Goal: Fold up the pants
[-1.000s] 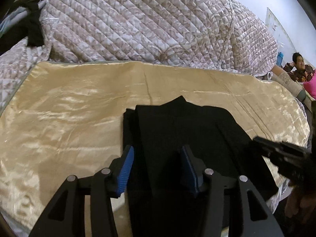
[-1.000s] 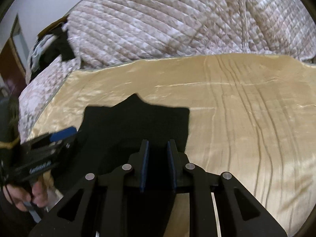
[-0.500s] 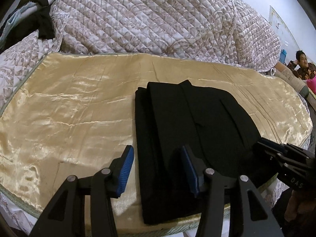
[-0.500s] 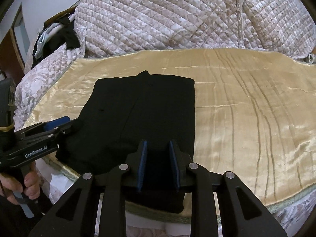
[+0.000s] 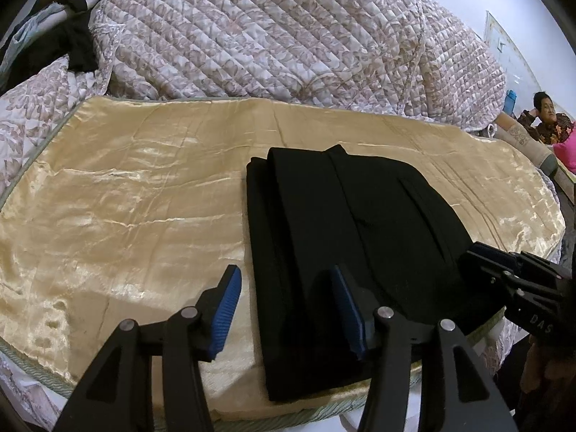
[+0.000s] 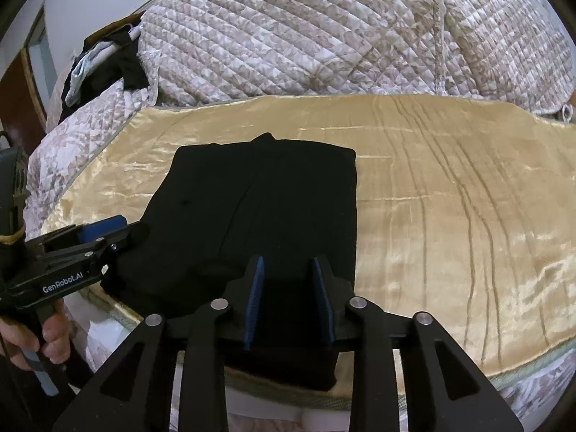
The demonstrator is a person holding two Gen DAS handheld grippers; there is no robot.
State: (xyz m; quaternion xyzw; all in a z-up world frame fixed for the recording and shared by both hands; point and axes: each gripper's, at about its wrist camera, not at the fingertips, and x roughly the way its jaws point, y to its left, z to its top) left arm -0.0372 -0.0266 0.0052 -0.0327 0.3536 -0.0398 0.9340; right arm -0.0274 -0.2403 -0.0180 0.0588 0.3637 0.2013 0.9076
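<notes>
Both claws sit released over the pants, nothing pinched. Left gripper point(image 5: 286, 309): jaws well apart, blue pads clear of fabric; the left-hand pad hangs over bare gold cloth, the other over the black stack, so the stack's left edge runs up btwn them. Right gripper point(image 6: 289, 302): jaws narrower but parted, and they've just been opening; black fabric shows thru the gap below, yet I see no cloth pressed btwn the pads. From the right wrist cam I get the left gripper point(image 6: 77, 252) side-on at the stack's near left corner, w/ a hand point(image 6: 36, 338) on its grip. From the left wrist cam the right gripper point(image 5: 518, 288) shows at the stack's right edge, near corner.

Pants point(image 5: 352, 248) lie folded into a compact black rectangle, flat on the gold satin sheet point(image 5: 118, 216), close to the near edge of the bed. Layers show stepped along the left side; a small point of fabric pokes up at the far edge. Same pants point(image 6: 262, 212) in the right view look squared, right edge straight.

Beyond the sheet, a quilted floral bedspread point(image 5: 273, 39) is heaped up across the back. Dark clothes point(image 6: 108, 64) hang bunched at the far left on it. Far right in the left view, a seated person point(image 5: 547, 118) by the wall.
</notes>
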